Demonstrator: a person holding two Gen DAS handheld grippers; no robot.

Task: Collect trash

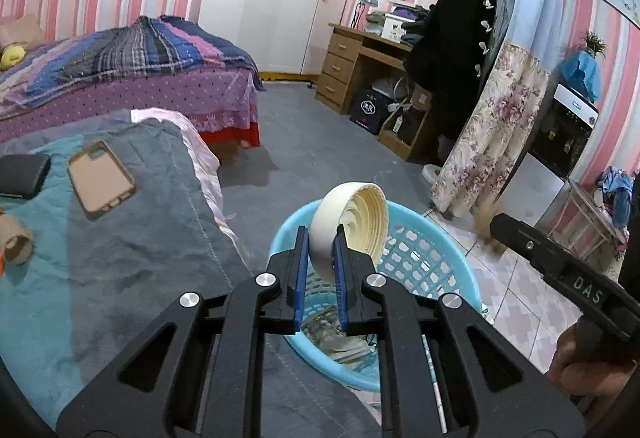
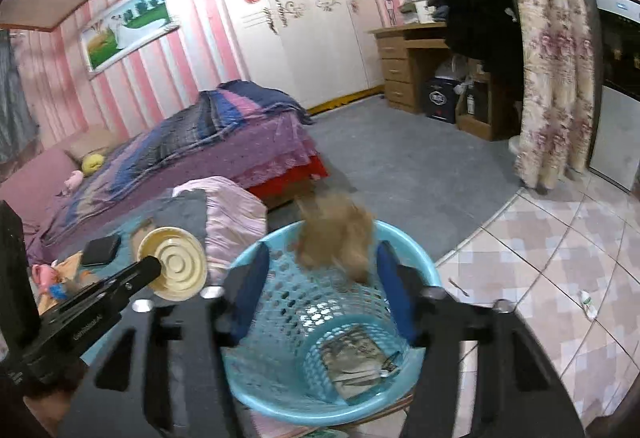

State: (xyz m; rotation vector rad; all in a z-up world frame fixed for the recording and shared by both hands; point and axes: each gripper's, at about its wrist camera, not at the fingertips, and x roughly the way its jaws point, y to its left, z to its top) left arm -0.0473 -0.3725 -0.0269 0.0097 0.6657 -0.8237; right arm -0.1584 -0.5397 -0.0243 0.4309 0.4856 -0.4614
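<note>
While the left gripper (image 1: 321,238) is pinching the rim of a cream plastic lid (image 1: 350,226) above the blue basket (image 1: 460,270), I'm seeing the right gripper (image 2: 322,278) standing wide with nothing pressed between its pads. A blurred tan clump (image 2: 336,234) is hanging between the right fingers, just over the basket rim, touching neither pad as far as I can tell. Flat paper trash (image 2: 356,362) is lying on the basket floor. A phone case (image 1: 100,178) is sitting on the grey blanket (image 1: 132,258) beside the basket.
</note>
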